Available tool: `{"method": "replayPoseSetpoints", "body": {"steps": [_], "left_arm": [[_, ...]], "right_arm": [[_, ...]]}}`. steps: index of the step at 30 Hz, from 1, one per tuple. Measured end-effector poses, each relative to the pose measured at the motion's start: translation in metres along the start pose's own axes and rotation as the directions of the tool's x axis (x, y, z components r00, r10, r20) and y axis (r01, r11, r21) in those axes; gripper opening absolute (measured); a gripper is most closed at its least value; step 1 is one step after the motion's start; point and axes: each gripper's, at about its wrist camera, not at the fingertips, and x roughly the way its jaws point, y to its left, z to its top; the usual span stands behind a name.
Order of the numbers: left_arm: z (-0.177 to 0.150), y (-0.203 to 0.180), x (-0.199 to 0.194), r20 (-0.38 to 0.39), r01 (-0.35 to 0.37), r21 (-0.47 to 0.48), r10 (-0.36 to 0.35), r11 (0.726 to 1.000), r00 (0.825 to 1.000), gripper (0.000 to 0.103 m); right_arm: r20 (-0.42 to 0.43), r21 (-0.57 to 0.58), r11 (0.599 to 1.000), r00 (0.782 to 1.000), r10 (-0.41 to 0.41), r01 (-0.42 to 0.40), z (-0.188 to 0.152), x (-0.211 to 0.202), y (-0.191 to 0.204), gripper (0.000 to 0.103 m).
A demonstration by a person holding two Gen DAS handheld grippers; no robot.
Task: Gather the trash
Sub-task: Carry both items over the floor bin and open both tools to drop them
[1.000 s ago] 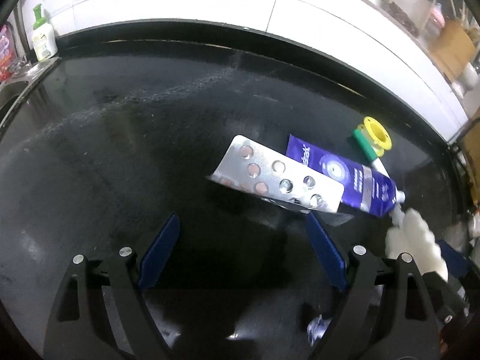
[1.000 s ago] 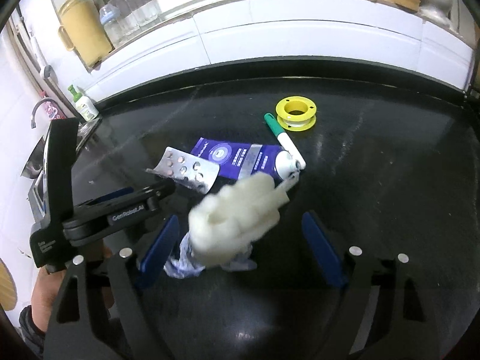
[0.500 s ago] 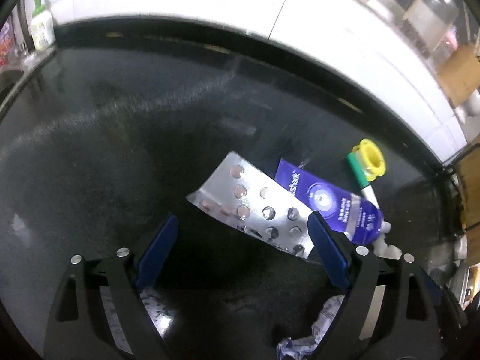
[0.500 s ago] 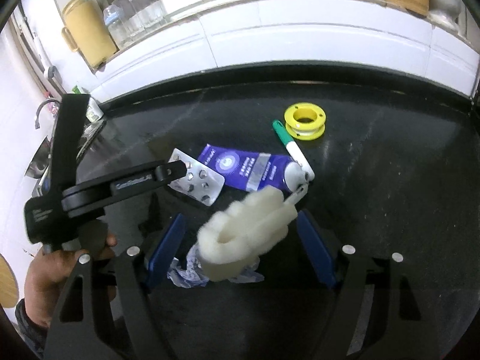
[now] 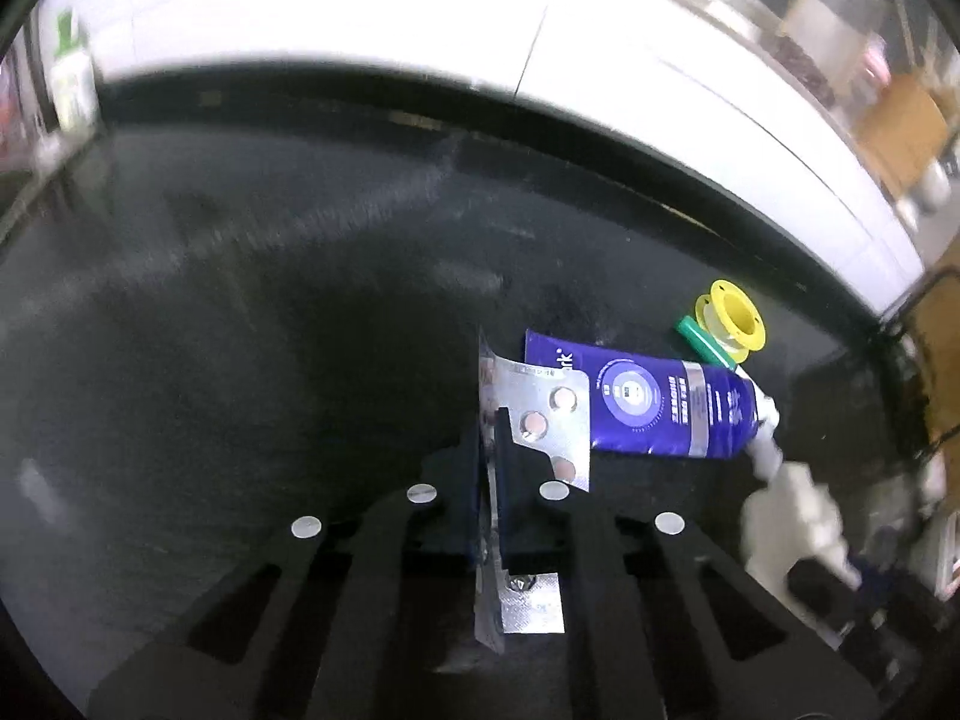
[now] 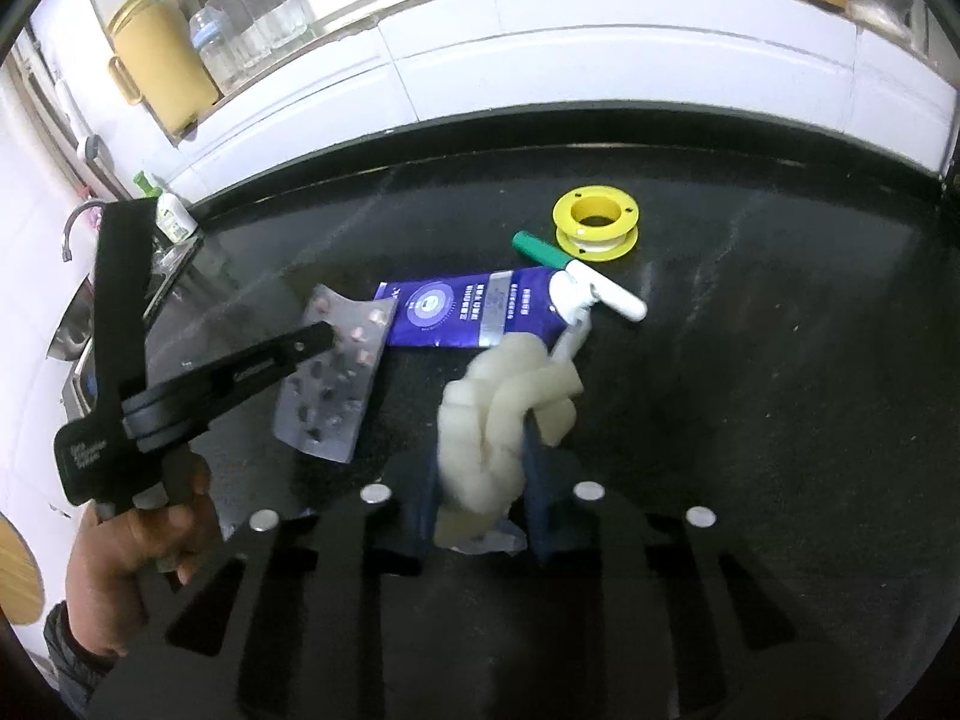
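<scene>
My left gripper is shut on a silver pill blister pack, held on edge just above the black counter; it also shows in the right wrist view. My right gripper is shut on a white foam piece; a crumpled wrapper shows below it between the fingers. A purple tube with a white cap lies on the counter beyond both grippers, also in the left wrist view.
A green-capped white marker and a yellow tape spool lie behind the tube. A sink with a tap and a soap bottle are at the left. White tiled wall and a shelf of jars run along the back.
Both grippers were open and have shut: the left on the blister pack, tilting it up on edge, and the right on the foam piece.
</scene>
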Motion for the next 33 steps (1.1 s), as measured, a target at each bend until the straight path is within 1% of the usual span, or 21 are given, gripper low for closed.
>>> {"method": "replayPoseSetpoints", "body": {"steps": [4, 10, 13, 15, 17, 19, 21, 26, 29, 32, 33], "left_arm": [[-0.001, -0.004, -0.022, 0.042, -0.023, 0.068, 0.02, 0.997, 0.999, 0.004], [-0.009, -0.003, -0.069, 0.081, -0.028, 0.115, 0.019, 0.993, 0.997, 0.004], [-0.021, 0.001, -0.088, 0.09, -0.033, 0.133, 0.021, 0.991, 0.996, 0.004], [-0.035, 0.009, -0.103, 0.09, -0.031, 0.131, 0.019, 0.991, 0.996, 0.004], [-0.052, 0.021, -0.117, 0.099, -0.045, 0.132, 0.032, 0.99, 0.995, 0.004], [-0.068, 0.033, -0.131, 0.107, -0.059, 0.127, 0.046, 0.99, 0.993, 0.004], [-0.085, 0.05, -0.148, 0.111, -0.067, 0.102, 0.055, 0.992, 0.992, 0.004], [-0.132, 0.103, -0.189, 0.117, -0.139, 0.043, 0.133, 0.989, 0.984, 0.004], [-0.159, 0.137, -0.209, 0.111, -0.2, 0.001, 0.199, 0.98, 0.974, 0.004], [-0.191, 0.178, -0.225, 0.086, -0.255, -0.073, 0.26, 0.964, 0.962, 0.004], [-0.197, 0.187, -0.228, 0.079, -0.267, -0.088, 0.274, 0.96, 0.959, 0.004]], "right_arm": [[0.034, -0.024, 1.0, 0.999, -0.003, 0.004, 0.002, -0.015, 0.003, 0.021], [0.073, -0.069, 0.997, 0.997, -0.011, 0.016, 0.003, -0.04, 0.012, 0.021], [0.075, -0.086, 0.996, 0.997, -0.011, 0.017, -0.003, -0.043, 0.019, 0.021], [0.074, -0.107, 0.994, 0.997, -0.012, 0.02, -0.01, -0.045, 0.028, 0.021], [0.071, -0.13, 0.991, 0.997, -0.005, 0.014, -0.016, -0.046, 0.039, 0.021], [0.071, -0.171, 0.985, 0.997, 0.01, 0.003, -0.025, -0.05, 0.057, 0.021], [0.072, -0.212, 0.977, 0.997, 0.021, -0.005, -0.033, -0.052, 0.074, 0.021], [0.05, -0.31, 0.948, 0.994, 0.097, -0.076, -0.059, -0.052, 0.131, 0.021], [0.025, -0.37, 0.92, 0.988, 0.15, -0.131, -0.078, -0.05, 0.17, 0.021], [-0.02, -0.427, 0.882, 0.977, 0.21, -0.198, -0.101, -0.044, 0.216, 0.021], [-0.033, -0.439, 0.873, 0.974, 0.222, -0.214, -0.107, -0.042, 0.229, 0.021]]}}
